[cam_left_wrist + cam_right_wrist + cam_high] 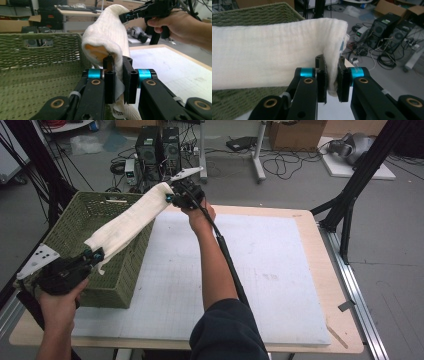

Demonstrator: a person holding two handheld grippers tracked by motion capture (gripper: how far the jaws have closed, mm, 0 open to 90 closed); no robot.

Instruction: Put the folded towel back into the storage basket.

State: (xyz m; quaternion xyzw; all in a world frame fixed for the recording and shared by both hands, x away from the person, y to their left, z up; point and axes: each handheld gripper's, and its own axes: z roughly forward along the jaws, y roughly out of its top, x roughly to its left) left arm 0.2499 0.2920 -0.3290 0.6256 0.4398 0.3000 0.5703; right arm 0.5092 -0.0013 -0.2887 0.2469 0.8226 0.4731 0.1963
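Both claws are clenched on the cream cloth (131, 218): left claw (95, 256) at one end, right claw (172, 196) at the other. It hangs stretched over the green basket (115, 285) (not yet inside), so lowering and letting go seem left.

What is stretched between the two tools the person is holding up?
A white cloth, pinched at one end by the left tool and at the other by the right tool, spans them above the green basket, seen in the high view.

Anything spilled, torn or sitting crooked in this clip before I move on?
Nothing stands out. The white cloth is stretched between the left claw and the right claw, above the green basket, with no tear showing. The basket stands upright at the table's left edge. Nothing has spilled on the white mat.
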